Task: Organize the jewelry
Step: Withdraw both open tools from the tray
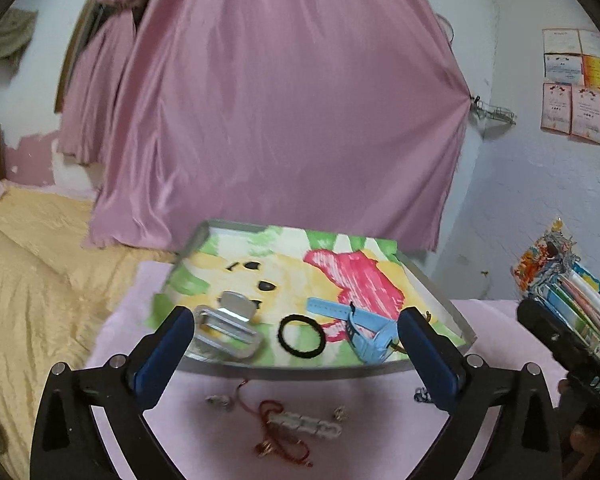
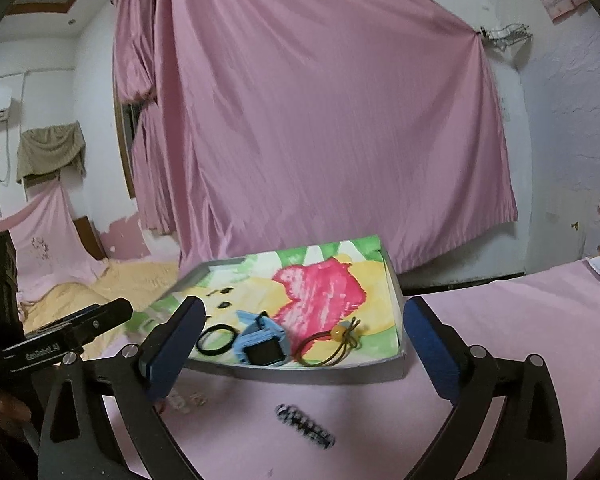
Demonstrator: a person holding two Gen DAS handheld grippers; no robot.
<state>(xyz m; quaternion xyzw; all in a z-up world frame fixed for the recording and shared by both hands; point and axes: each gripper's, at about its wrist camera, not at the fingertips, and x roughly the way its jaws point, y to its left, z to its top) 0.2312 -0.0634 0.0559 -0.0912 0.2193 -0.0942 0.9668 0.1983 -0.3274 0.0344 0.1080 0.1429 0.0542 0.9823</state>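
A shallow grey tray [image 1: 300,372] [image 2: 340,374] lined with a bear drawing sits on the pink cloth. In it lie a clear hair clip [image 1: 230,330], a black hair band [image 1: 300,336] [image 2: 216,340], a blue watch [image 1: 360,328] [image 2: 262,342] and an olive hair tie with an amber bead [image 2: 332,344]. In front of the tray lie a red cord bracelet [image 1: 280,440], a pale bead bracelet [image 1: 308,424] and small earrings [image 1: 220,402]. A black beaded piece [image 2: 304,426] lies under my right gripper [image 2: 300,348]. My left gripper [image 1: 294,354] is open and empty, as is the right.
A yellow quilt [image 1: 28,288] lies left of the pink-covered table [image 2: 520,340]. A pink curtain [image 1: 268,100] hangs behind the tray. Stacked colourful books [image 1: 572,292] stand at the right. The right gripper's body [image 1: 568,352] is close beside the left one.
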